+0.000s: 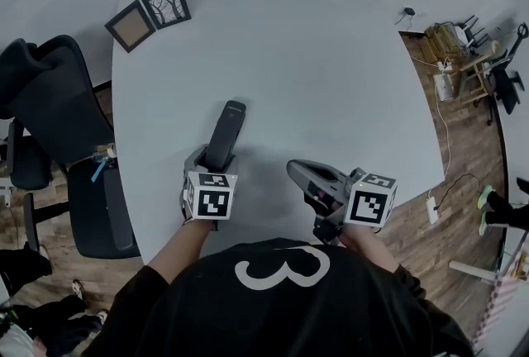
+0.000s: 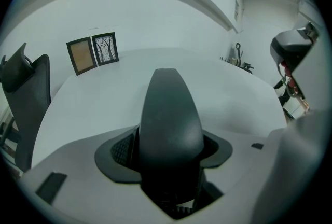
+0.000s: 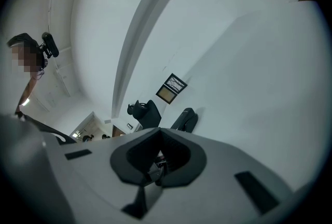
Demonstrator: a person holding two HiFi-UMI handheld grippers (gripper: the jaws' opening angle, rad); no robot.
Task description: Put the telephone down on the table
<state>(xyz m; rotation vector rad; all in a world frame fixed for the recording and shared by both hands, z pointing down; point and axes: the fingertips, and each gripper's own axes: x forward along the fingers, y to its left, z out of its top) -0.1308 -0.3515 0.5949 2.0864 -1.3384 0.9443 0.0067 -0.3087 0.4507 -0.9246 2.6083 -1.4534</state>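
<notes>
- The left gripper has its jaws clamped round the black telephone handset, which is angled over the white tabletop near its front edge.
- Best to lower it until it lies flat, then release.
- The right gripper has its jaws closed on nothing; keep it aside.

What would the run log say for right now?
left gripper: shut on dark grey plastic telephone handset | right gripper: shut, empty | handset: tilted over white table, not laid flat
</notes>
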